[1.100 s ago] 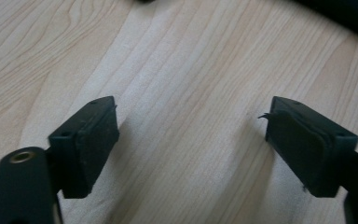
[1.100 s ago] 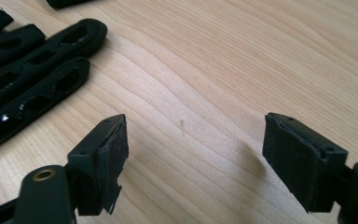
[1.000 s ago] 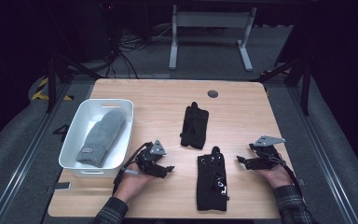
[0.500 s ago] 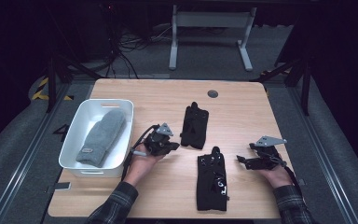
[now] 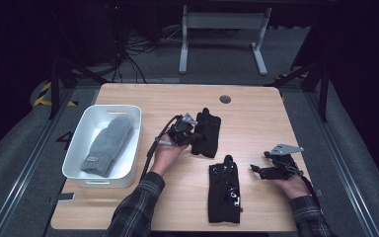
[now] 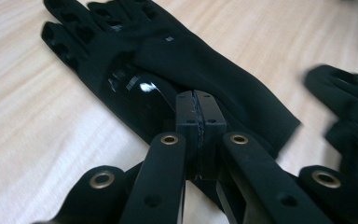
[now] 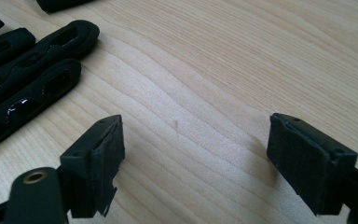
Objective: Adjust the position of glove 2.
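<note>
Two black gloves lie on the wooden table [image 5: 256, 113]. The far glove [image 5: 208, 133] [image 6: 205, 65] sits mid-table with its fingers pointing away. My left gripper [image 5: 193, 139] [image 6: 199, 100] hovers at that glove's left edge, over its cuff half, jaws shut pad to pad with no cloth seen between them. The near glove [image 5: 224, 190] [image 7: 23, 79] lies by the front edge, and its fingers also appear at the right of the left gripper view [image 6: 349, 107]. My right gripper [image 5: 256, 169] [image 7: 196, 154] rests open just right of the near glove, with bare wood between its pads.
A white tub [image 5: 76, 163] at the table's left holds a grey knitted mitten [image 5: 107, 144]. A round cable grommet [image 5: 225, 99] is set near the far edge. Dark floor and a stand's legs lie beyond the table.
The left hand has travelled from beside the tub, up and to the right, to the far glove, and its jaws have closed. The right hand and both gloves have stayed put.
</note>
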Demonstrator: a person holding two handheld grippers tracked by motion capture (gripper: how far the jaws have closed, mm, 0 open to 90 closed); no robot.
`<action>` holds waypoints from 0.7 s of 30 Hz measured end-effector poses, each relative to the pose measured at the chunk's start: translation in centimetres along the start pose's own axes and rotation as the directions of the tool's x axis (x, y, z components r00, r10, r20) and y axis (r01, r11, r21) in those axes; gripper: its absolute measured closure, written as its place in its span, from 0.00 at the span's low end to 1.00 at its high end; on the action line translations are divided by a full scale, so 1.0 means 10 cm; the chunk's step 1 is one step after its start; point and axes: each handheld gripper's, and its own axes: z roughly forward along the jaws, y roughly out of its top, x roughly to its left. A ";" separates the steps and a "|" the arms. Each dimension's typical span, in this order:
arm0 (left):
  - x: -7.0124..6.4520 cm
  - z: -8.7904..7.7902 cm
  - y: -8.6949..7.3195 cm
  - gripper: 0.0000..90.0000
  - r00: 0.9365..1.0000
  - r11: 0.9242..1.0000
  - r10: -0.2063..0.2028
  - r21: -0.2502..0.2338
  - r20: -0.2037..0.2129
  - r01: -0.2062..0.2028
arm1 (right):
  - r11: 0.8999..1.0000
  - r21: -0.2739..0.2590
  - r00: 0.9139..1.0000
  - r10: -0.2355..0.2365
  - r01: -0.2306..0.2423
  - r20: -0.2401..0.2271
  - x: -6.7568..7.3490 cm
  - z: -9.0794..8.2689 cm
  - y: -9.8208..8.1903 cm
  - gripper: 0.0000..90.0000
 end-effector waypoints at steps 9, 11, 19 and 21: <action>0.10 0.20 -0.05 1.00 0.999 0.997 -0.047 0.060 -0.002 0.048 | 1.000 0.001 1.000 0.000 0.000 -0.001 0.00 0.00 0.00 0.22; 0.10 0.18 -0.07 1.00 0.999 0.997 -0.049 0.066 -0.012 0.049 | 1.000 0.001 1.000 0.000 0.000 -0.001 0.00 0.00 0.00 0.22; 0.08 0.03 -0.22 1.00 0.999 0.996 -0.053 0.074 0.002 0.053 | 1.000 0.001 1.000 0.000 0.000 0.000 0.00 0.00 0.00 0.22; 0.06 -0.02 -0.27 1.00 0.998 0.995 -0.058 0.076 0.007 0.057 | 1.000 0.001 1.000 0.000 0.000 0.000 0.00 0.00 0.00 0.22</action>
